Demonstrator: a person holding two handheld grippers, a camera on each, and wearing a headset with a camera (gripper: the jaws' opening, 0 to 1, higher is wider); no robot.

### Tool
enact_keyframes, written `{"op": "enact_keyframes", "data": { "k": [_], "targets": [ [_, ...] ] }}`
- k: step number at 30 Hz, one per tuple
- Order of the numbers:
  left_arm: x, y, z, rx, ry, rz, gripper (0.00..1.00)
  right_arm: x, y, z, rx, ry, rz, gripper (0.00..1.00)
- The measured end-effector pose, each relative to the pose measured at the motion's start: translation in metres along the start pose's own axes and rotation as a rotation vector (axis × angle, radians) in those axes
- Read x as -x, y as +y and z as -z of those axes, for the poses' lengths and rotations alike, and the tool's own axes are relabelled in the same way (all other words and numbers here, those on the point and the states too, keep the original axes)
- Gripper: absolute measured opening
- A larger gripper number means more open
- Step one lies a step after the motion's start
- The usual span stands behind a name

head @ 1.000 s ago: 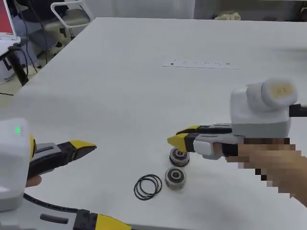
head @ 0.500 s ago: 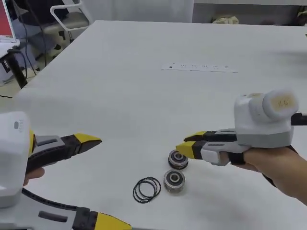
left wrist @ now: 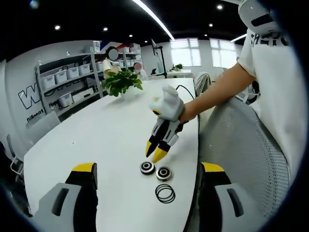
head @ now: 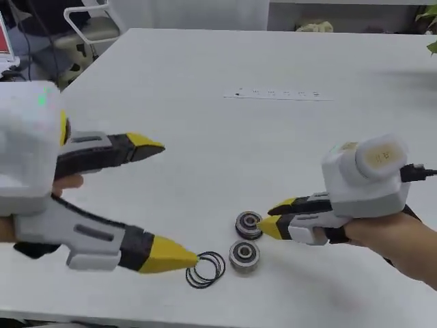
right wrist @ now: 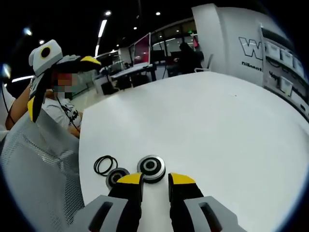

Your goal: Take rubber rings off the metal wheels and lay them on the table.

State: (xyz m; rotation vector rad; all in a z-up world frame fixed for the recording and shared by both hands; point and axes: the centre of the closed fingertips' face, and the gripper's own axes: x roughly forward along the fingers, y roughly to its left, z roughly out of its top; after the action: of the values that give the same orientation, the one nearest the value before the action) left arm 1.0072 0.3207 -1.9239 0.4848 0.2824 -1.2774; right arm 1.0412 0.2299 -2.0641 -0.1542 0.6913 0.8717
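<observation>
Close to the near edge of the bench point(head: 225, 116), black rubber rings point(head: 205, 268) are laid flat in a loose bunch, just beside one metal wheel point(head: 244, 254). A second wheel point(head: 248, 224) is set just behind it. The right gripper point(head: 270, 219), narrowly parted and empty, is held beside that second wheel. The left gripper point(head: 172, 203) is spread wide with nothing held, one jaw tip seen next to the rings.

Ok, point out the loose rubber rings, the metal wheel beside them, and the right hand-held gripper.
rubber rings point(head: 205, 268): head view, middle of the overlapping rings.
metal wheel point(head: 244, 253): head view, its hub.
right hand-held gripper point(head: 268, 219): head view, midway between its fingertips.
</observation>
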Motion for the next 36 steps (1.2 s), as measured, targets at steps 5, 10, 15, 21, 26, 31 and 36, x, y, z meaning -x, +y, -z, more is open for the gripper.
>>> {"op": "enact_keyframes", "data": {
  "k": [5, 10, 15, 21, 26, 31, 36],
  "targets": [
    [-0.021, 0.016, -0.029, -0.048, -0.05, 0.027, 0.82, -0.002, 0.001, 0.007, 0.018, 0.03, -0.006, 0.18],
    [-0.041, 0.024, -0.042, -0.07, -0.083, 0.05, 0.79, -0.003, 0.002, 0.008, 0.024, 0.035, -0.014, 0.19],
    [-0.059, 0.026, -0.039, -0.073, -0.076, 0.07, 0.75, -0.005, 0.004, 0.008, 0.028, 0.038, -0.02, 0.19],
    [-0.086, 0.032, -0.029, -0.009, -0.121, 0.032, 0.67, -0.005, 0.004, 0.009, 0.026, 0.041, -0.02, 0.19],
    [-0.098, 0.034, -0.006, 0.057, -0.153, 0.01, 0.56, -0.007, 0.005, 0.011, 0.028, 0.048, -0.024, 0.19],
    [-0.107, 0.02, 0.021, 0.052, -0.106, 0.054, 0.4, -0.007, 0.005, 0.01, 0.03, 0.043, -0.024, 0.19],
    [-0.118, 0.015, 0.041, 0.101, -0.066, 0.077, 0.4, -0.008, 0.005, 0.011, 0.029, 0.047, -0.024, 0.19]
  ]
}}
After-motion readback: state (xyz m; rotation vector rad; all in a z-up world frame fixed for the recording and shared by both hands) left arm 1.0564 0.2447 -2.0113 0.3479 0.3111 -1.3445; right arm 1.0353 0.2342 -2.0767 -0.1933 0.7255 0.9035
